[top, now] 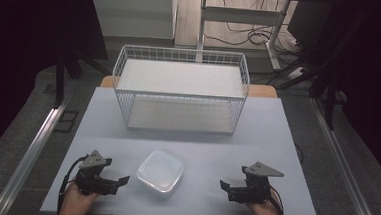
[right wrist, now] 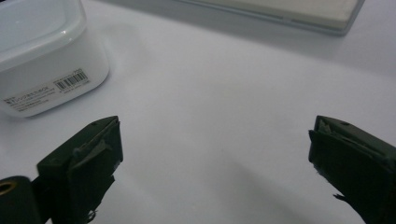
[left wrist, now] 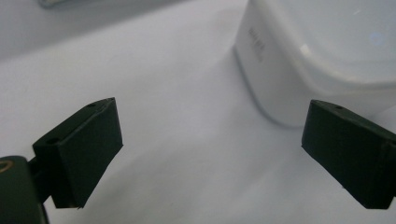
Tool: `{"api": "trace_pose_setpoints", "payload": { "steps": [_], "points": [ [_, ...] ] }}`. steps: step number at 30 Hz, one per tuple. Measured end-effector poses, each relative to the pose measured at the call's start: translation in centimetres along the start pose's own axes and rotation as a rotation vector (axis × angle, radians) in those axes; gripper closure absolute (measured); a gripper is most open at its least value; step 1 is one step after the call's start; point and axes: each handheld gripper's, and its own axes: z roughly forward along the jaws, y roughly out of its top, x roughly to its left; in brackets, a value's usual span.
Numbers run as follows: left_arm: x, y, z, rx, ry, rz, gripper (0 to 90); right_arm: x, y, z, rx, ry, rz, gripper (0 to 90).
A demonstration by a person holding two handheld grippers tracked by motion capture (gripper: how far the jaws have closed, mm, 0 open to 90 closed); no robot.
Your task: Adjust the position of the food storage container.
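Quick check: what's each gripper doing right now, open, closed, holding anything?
Left gripper: open, holding nothing, beside the white container.
Right gripper: open, holding nothing, over bare table.

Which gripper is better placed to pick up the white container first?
Probably the left gripper: open, with the white container close beside its fingers. The right gripper, also open, sits farther away across bare table.

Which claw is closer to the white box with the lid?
Left. The left gripper sits just beside the box, almost touching it. The right gripper is farther off across bare table.
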Motion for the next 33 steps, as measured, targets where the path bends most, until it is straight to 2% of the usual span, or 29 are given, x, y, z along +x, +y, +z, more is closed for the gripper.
{"api": "trace_pose_setpoints", "payload": {
  "steps": [5,11,14,18,23,27,33],
  "points": [
    [0.3,-0.1,0.0,0.004,0.030,0.020,5.2,0.2,-0.1,0.5,0.014,-0.010,-0.060,0.0],
    [0.6,-0.3,0.2,0.013,0.036,0.018,3.9,0.1,-0.1,0.9,0.043,-0.019,-0.048,0.0],
    [0.7,-0.2,0.2,0.018,0.045,0.015,2.9,0.0,-0.1,0.9,0.061,0.009,-0.025,0.0],
    [0.8,0.0,0.0,0.018,0.040,-0.003,4.0,0.1,-0.1,0.9,0.076,0.028,-0.037,0.0],
    [0.5,0.4,0.1,0.024,0.048,0.014,12.2,0.5,0.2,1.0,0.079,0.031,-0.061,1.1],
    [0.2,0.9,0.4,0.019,0.027,0.026,22.4,1.0,0.7,1.1,0.073,0.035,-0.050,4.8],
    [-0.3,1.4,1.2,0.033,-0.019,0.028,38.9,1.8,1.5,1.3,0.057,0.065,-0.031,16.1]
  ]
}}
